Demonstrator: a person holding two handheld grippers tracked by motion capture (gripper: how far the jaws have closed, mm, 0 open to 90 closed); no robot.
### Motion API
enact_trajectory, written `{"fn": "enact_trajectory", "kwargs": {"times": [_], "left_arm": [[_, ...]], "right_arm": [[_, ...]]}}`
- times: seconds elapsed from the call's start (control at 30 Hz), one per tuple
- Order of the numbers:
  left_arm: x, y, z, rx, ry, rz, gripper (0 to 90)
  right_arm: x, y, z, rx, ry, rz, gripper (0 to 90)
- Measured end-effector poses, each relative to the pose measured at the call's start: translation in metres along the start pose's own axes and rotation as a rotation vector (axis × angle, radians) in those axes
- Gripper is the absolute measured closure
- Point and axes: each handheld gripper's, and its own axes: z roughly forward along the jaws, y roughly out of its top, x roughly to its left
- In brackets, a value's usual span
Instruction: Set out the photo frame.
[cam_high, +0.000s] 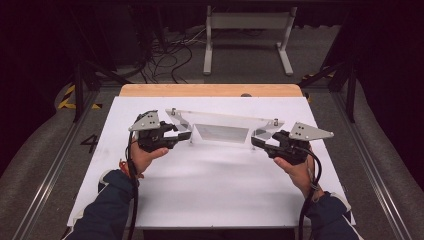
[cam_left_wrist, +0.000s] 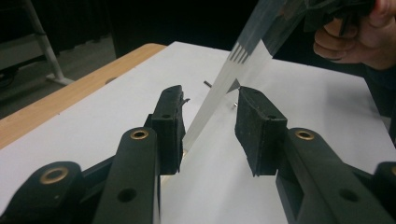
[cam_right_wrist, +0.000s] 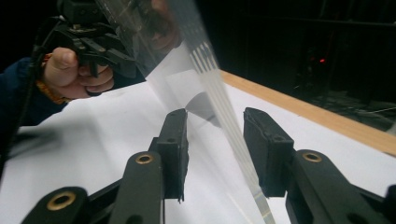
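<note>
A clear acrylic piece (cam_high: 220, 131) with bent end flaps and small screws stands across the white board (cam_high: 210, 190). My left gripper (cam_high: 186, 134) is at its left end and my right gripper (cam_high: 256, 141) at its right end. In the left gripper view the clear panel (cam_left_wrist: 243, 60) runs between the jaws of the left gripper (cam_left_wrist: 210, 100), close to the left pad and apart from the right pad. In the right gripper view the panel (cam_right_wrist: 210, 74) passes between the jaws of the right gripper (cam_right_wrist: 215, 116) with gaps on both sides. Both grippers are open.
The board lies on a wooden table (cam_high: 210, 90). Behind it on the floor stand a white metal frame (cam_high: 247, 22) and loose cables (cam_high: 170, 55). Metal rails (cam_high: 55, 165) run along both sides of the table.
</note>
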Motion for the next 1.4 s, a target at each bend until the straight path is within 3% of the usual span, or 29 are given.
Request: {"fn": "enact_trajectory", "kwargs": {"times": [0.27,0.43,0.47,0.53,0.6,0.7,0.73,0.8,0.93,1.0,1.07,1.13,1.4], "left_arm": [[-0.023,0.012,-0.019,0.007,-0.028,0.020,64.3],[-0.027,0.020,-0.028,-0.047,-0.062,-0.008,72.7],[-0.027,0.020,-0.028,-0.047,-0.049,-0.008,74.2],[-0.020,0.017,-0.025,-0.066,-0.061,-0.031,74.0],[-0.018,0.014,-0.023,-0.084,-0.060,-0.022,74.1],[-0.020,0.015,-0.023,-0.064,-0.034,0.011,72.6],[-0.019,0.014,-0.021,-0.064,-0.014,0.008,71.8],[-0.014,0.008,-0.017,-0.079,-0.020,-0.028,71.3],[-0.010,0.001,-0.014,-0.076,-0.023,-0.038,71.7],[-0.010,-0.001,-0.014,-0.076,-0.023,-0.037,72.0],[-0.010,-0.002,-0.013,-0.074,-0.005,-0.038,71.2],[-0.010,-0.008,-0.010,-0.073,-0.011,-0.049,71.1],[-0.018,-0.029,-0.008,0.035,0.011,-0.006,69.4]], "right_arm": [[0.011,0.002,-0.009,0.031,0.054,0.019,60.8],[0.011,0.010,-0.020,-0.031,0.092,0.083,65.4],[0.010,0.012,-0.020,-0.034,0.083,0.088,66.8],[0.009,0.013,-0.018,-0.024,0.066,0.085,68.5],[0.007,0.010,-0.016,-0.044,0.067,0.095,68.7],[0.008,0.009,-0.017,-0.043,0.056,0.067,68.6],[0.008,0.010,-0.016,-0.036,0.042,0.054,67.9],[0.007,0.009,-0.013,-0.039,0.011,0.064,66.8],[0.001,0.004,-0.009,-0.070,0.013,0.100,66.8],[0.001,0.003,-0.009,-0.064,0.013,0.089,66.1],[0.002,0.001,-0.008,-0.050,-0.018,0.060,64.4],[0.003,-0.006,-0.006,-0.046,-0.024,0.064,64.1],[0.011,-0.029,-0.011,0.045,-0.057,-0.002,64.7]]}}
